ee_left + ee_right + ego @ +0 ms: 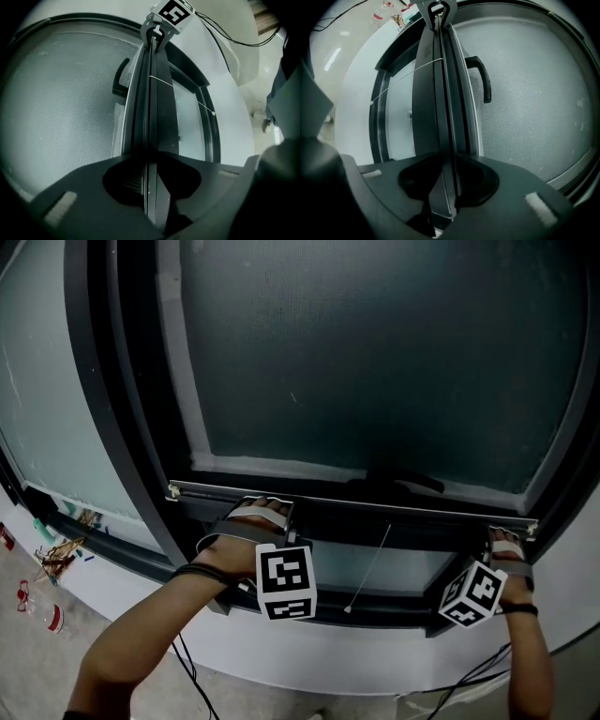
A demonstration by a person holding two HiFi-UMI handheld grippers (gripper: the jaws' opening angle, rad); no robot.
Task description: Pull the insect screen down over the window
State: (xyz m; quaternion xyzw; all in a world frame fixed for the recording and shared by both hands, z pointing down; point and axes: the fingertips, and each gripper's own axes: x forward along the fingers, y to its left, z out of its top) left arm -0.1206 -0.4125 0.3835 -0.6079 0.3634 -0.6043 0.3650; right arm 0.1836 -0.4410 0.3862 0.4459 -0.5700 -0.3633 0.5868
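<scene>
The bottom bar (151, 117) of the insect screen (61, 117) is being pinched between the fingers (80, 183) of the left gripper (149, 180), near the bar's left end. The same bar is being pinched by the fingers (512, 206) of the right gripper (449, 187), at its right end. The bar is being held about level, low in the window frame (112, 427), and the pane above it is being covered by the mesh. Under the bar a strip of glass (412, 566) is being left uncovered, and a thin cord (368, 568) is hanging across it. A dark handle (483, 79) is showing just above the bar.
</scene>
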